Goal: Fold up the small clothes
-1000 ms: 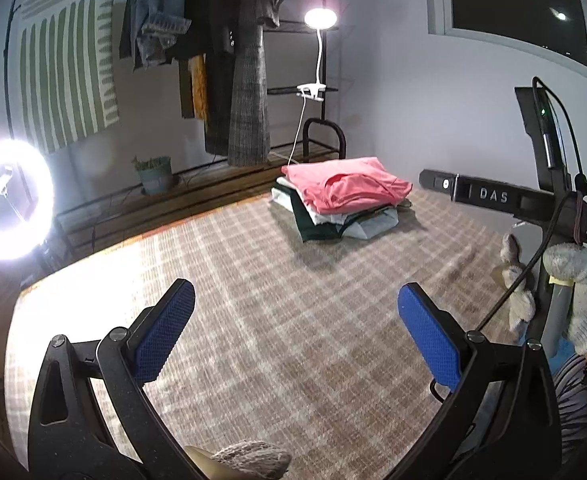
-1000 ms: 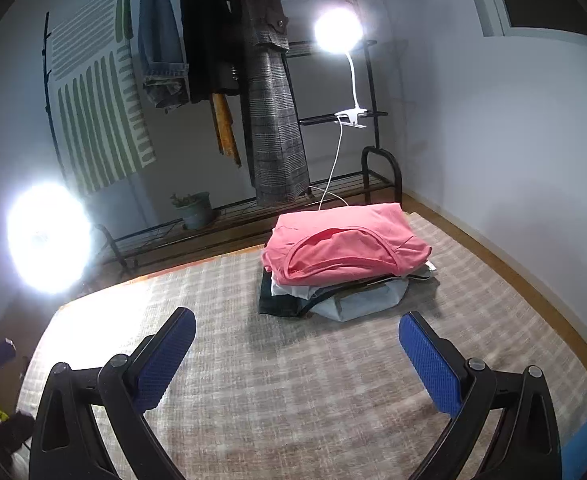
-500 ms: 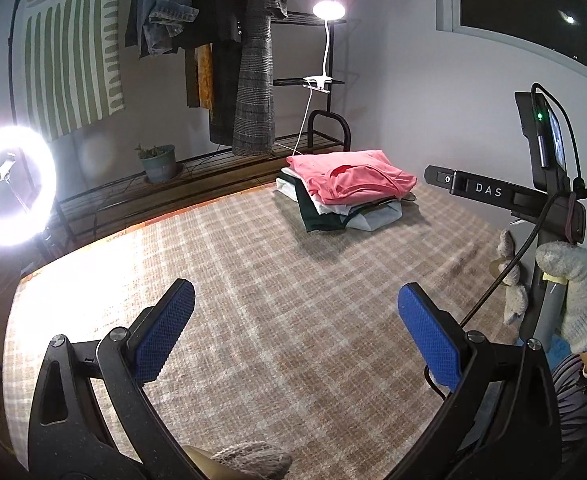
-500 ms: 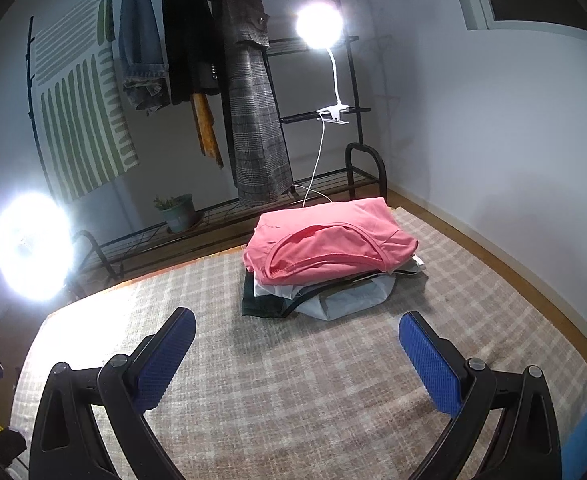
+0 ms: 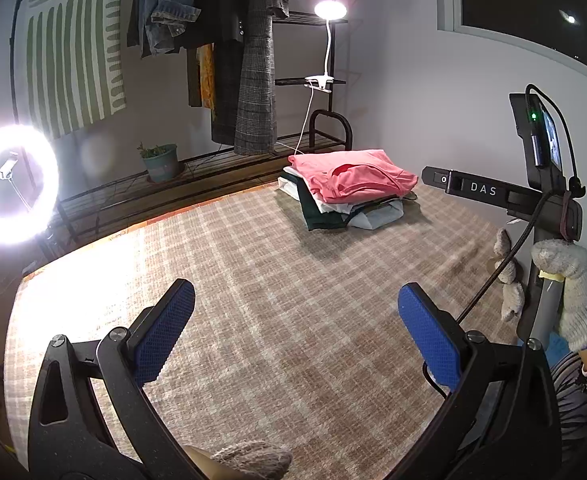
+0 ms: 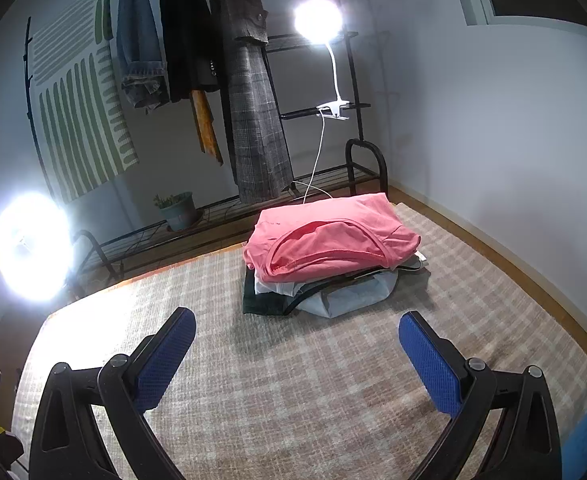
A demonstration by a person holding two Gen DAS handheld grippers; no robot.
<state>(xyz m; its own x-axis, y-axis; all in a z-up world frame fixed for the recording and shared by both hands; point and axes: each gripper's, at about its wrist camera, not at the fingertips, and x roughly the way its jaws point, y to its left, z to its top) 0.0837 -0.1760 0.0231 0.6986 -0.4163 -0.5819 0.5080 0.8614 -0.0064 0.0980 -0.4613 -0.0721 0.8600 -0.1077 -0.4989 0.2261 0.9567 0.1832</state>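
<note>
Both views have tilted down slightly toward the clothes stack [image 6: 329, 264]; left gripper [image 5: 295, 326] and right gripper [image 6: 297, 346] hang spread, empty, above plaid blanket [image 6: 293, 380]; lower garments partly hidden.

Plaid blanket [image 6: 293, 400] carries 1 folded clothes stack [image 6: 325, 256] (pink top).
</note>
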